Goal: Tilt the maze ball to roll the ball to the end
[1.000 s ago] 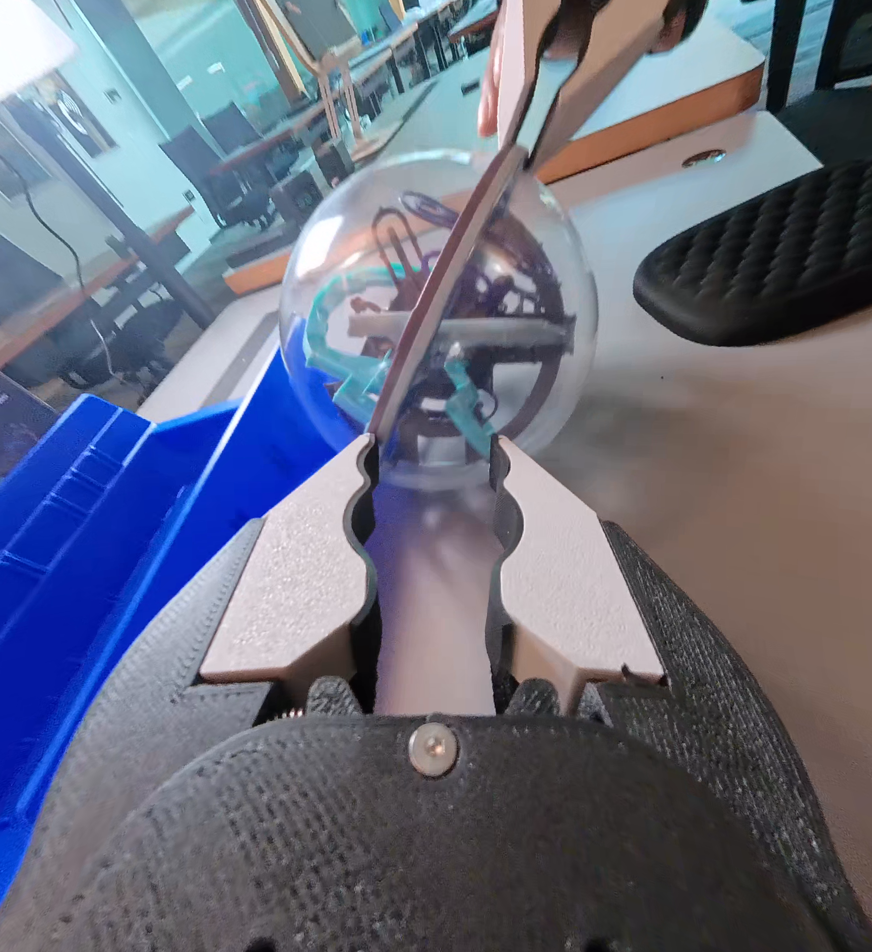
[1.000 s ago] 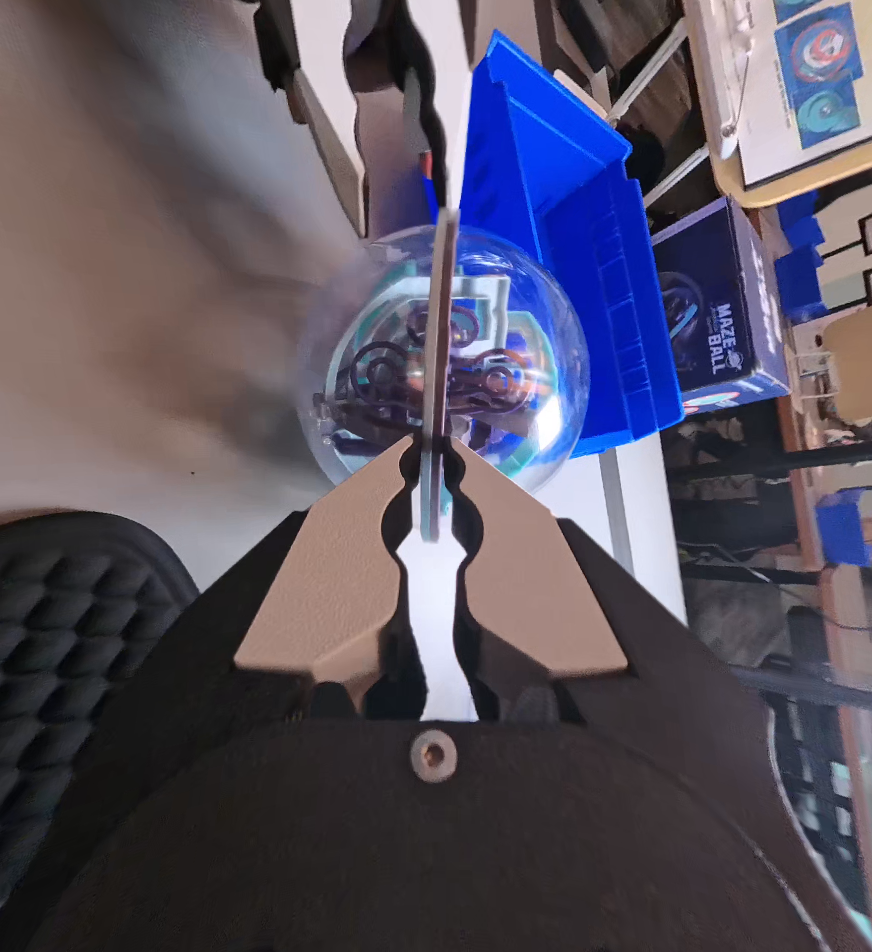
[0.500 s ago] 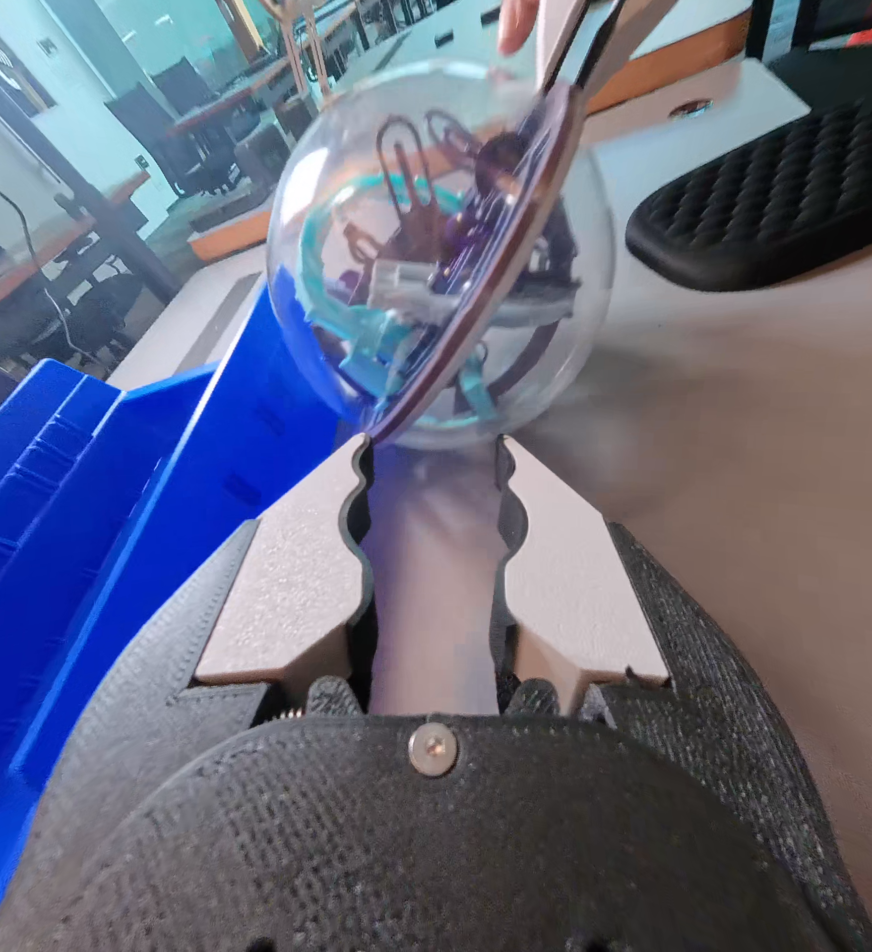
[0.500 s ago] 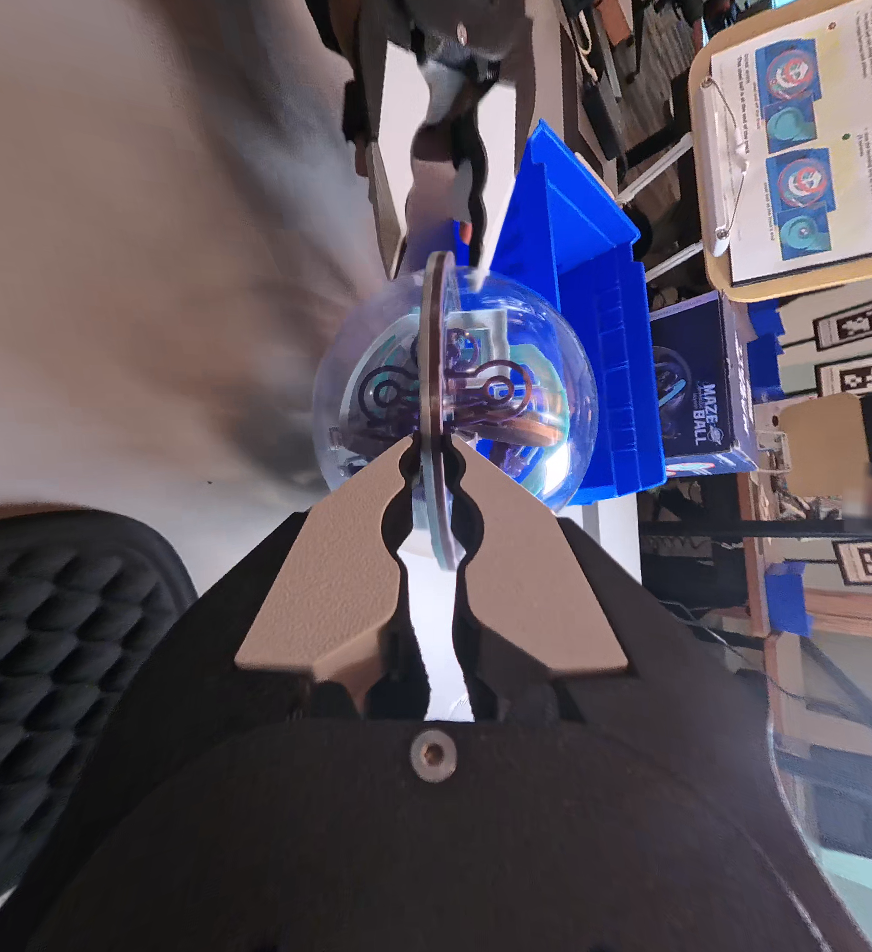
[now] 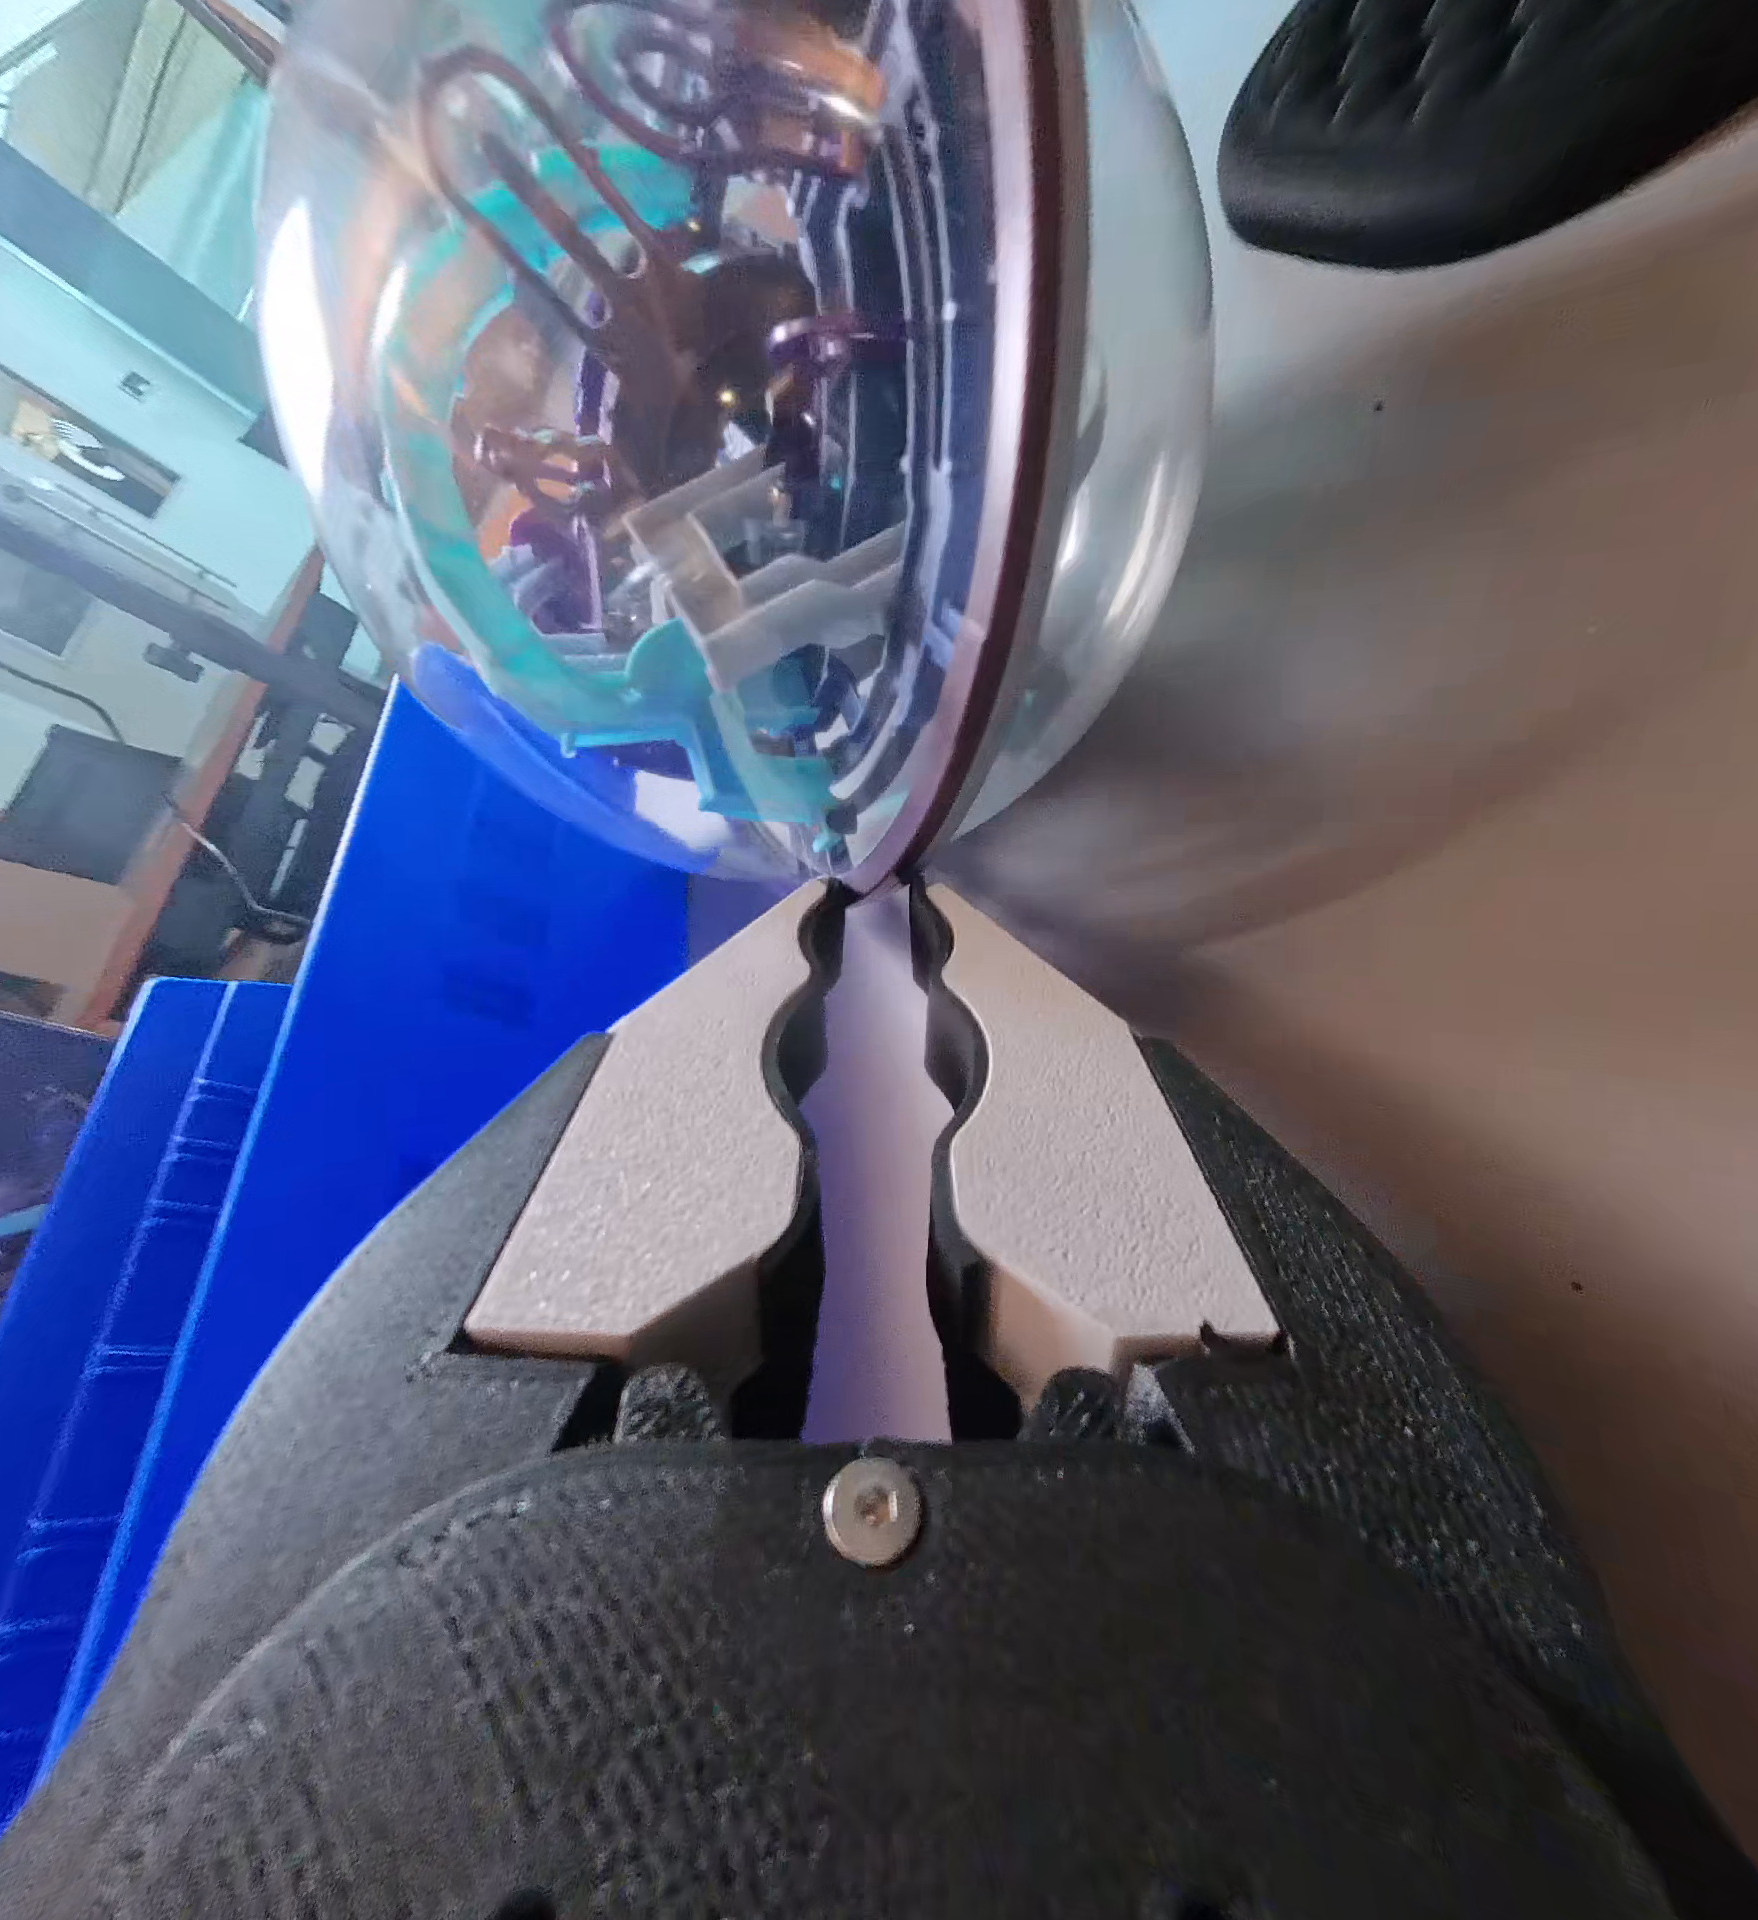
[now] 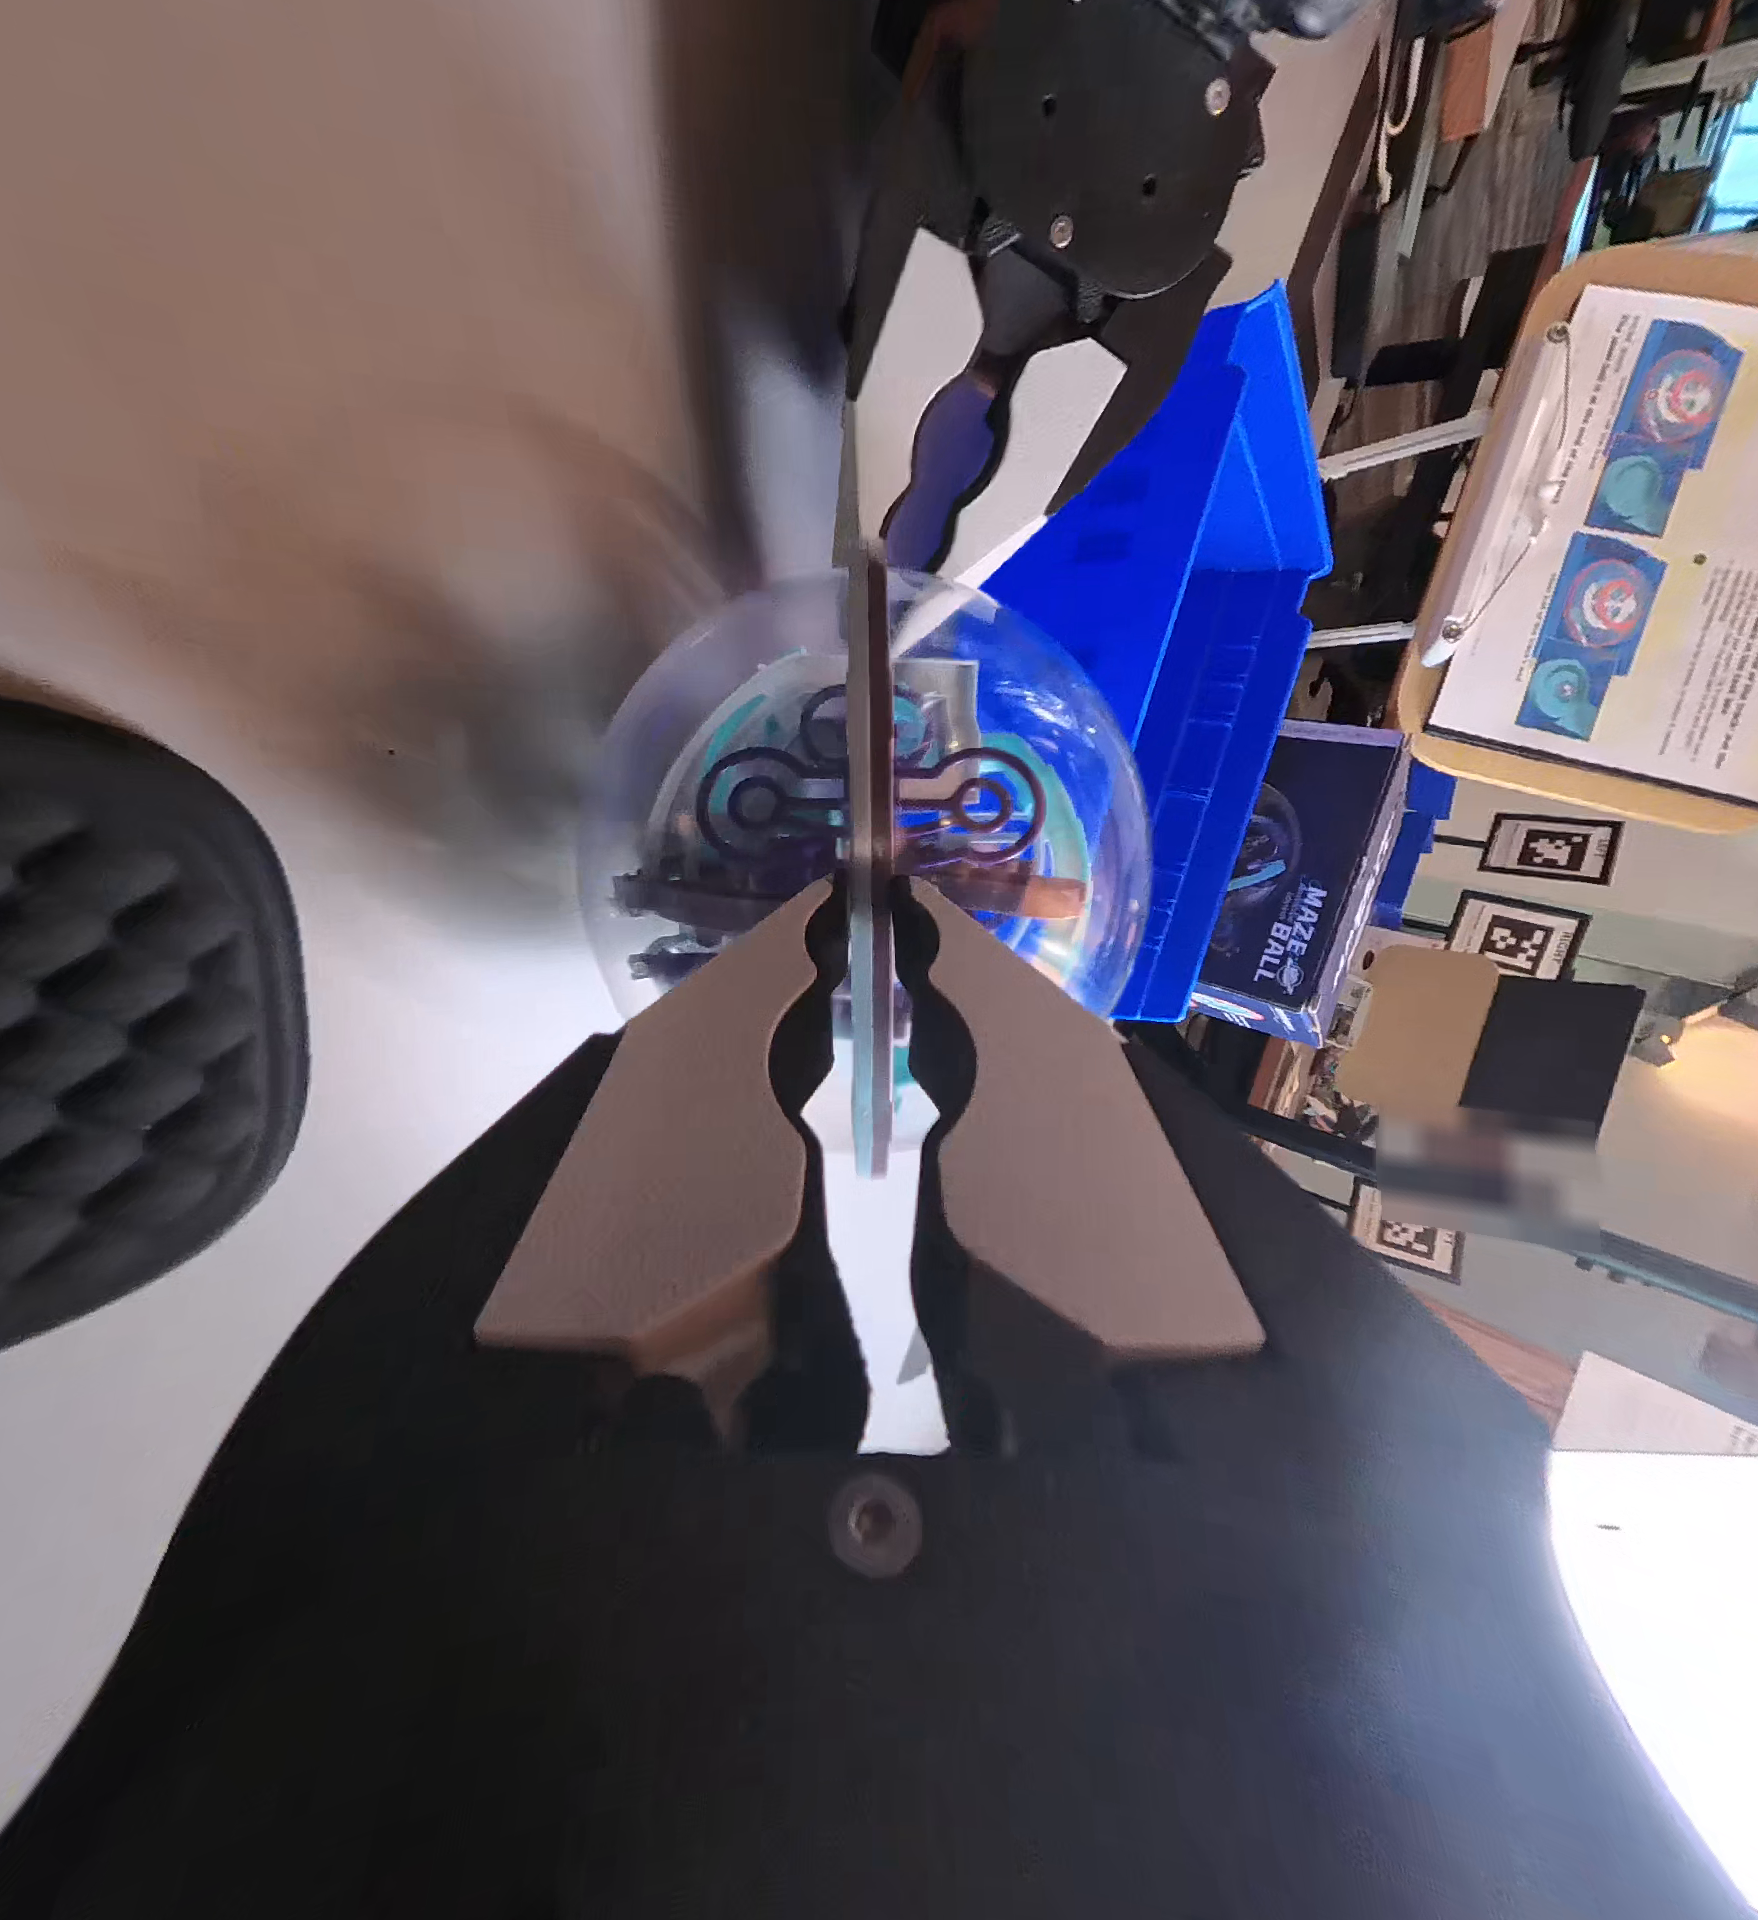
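**Gripping the flat ring from opposite sides, with the globe strung between the two tools**

Starting nearest the right wrist camera, the right gripper [image 6: 870, 914] has its tan fingers [image 6: 688, 1091] clamped on the thin flat ring that girdles the clear plastic maze ball [image 6: 1000, 790]; the ring runs edge-on between the fingers, so its plane lies in line with the gripper's reach. The globe sits directly ahead of the fingertips, lifted off the pale surface [image 6: 283, 312]. Just beyond it, the left gripper [image 6: 870, 545] meets the far edge of the same ring.

In the left wrist view, the left gripper's [image 5: 870, 883] fingers [image 5: 667, 1153] are closed to a narrow slit, with only their tips nipping the ring's rim. The ring's dark line climbs straight away from them, and the teal, purple and brown tracks fill the half to its left.

The two holds lie on opposite ends of one diameter, so that line is probably the axis the next tilt turns on. The right gripper has the deeper bite. I cannot pick out the small rolling ball.

Farther off stand a blue plastic bin [image 6: 1239, 582] and a black quilted pad [image 5: 1540, 114].
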